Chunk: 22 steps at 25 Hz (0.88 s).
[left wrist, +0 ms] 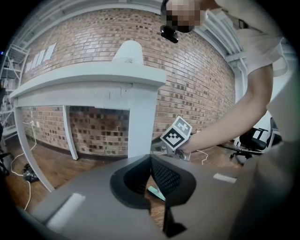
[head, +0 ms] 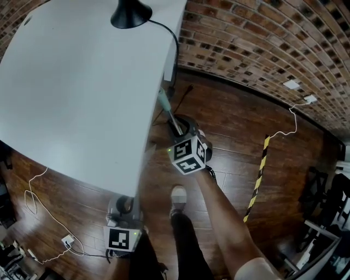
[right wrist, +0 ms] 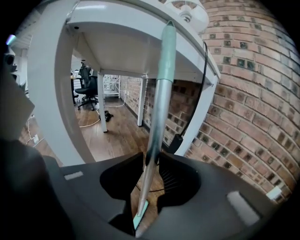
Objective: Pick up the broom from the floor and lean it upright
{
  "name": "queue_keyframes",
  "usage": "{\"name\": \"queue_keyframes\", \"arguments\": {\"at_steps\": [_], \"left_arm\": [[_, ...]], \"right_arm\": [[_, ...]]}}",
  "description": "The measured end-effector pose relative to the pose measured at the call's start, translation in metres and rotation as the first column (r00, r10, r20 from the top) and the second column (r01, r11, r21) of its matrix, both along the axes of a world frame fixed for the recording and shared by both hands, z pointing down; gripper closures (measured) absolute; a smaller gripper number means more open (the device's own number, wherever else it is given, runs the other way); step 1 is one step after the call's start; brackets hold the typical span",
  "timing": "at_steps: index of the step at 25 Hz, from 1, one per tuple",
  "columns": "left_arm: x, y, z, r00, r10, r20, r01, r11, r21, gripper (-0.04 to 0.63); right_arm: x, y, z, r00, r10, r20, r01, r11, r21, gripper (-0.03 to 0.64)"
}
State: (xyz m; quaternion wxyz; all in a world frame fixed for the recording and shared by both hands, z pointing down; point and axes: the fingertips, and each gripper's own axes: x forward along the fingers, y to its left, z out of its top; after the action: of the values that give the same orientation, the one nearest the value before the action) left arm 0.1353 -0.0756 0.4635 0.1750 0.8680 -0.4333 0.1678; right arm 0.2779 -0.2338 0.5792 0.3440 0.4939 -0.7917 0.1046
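The broom's grey handle (right wrist: 161,93) stands nearly upright. Its teal top end (head: 164,101) reaches the edge of the white table (head: 82,82). My right gripper (right wrist: 151,157) has the handle between its jaws, and a thin gap shows beside it, so it is open around the handle. From the head view the right gripper (head: 179,130) sits just off the table's corner, its marker cube toward me. My left gripper (head: 126,205) hangs lower by the table's near edge. Its jaw tips meet and hold nothing (left wrist: 150,159). A teal piece (left wrist: 157,192) shows on the floor beyond them.
A black lamp base (head: 130,13) and its cable (head: 175,41) sit at the table's far edge. A brick wall (head: 262,38) runs behind. On the wood floor lie a yellow-black strip (head: 258,178) and white cables (head: 38,202). The person's shoe (head: 178,197) is below the right gripper.
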Motion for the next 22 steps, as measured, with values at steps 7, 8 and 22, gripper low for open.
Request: {"name": "queue_keyframes", "arguments": {"at_steps": [7,8,22], "left_arm": [[0.011,0.003,0.003,1.000,0.017,-0.006,-0.017,1.000,-0.011,0.594],[0.012,0.003,0.004,1.000,0.019,-0.006,-0.019,1.000,-0.012,0.594],[0.015,0.007,0.002,1.000,0.022,-0.001,-0.022,1.000,-0.007,0.594]], "right_arm": [[0.012,-0.001,0.002,1.000,0.019,0.016,-0.019,1.000,0.001,0.454],[0.013,-0.002,0.002,1.000,0.022,0.017,-0.022,1.000,0.002,0.454],[0.031,0.013,0.002,0.996,0.081,0.049,-0.081,0.997,-0.002,0.457]]}}
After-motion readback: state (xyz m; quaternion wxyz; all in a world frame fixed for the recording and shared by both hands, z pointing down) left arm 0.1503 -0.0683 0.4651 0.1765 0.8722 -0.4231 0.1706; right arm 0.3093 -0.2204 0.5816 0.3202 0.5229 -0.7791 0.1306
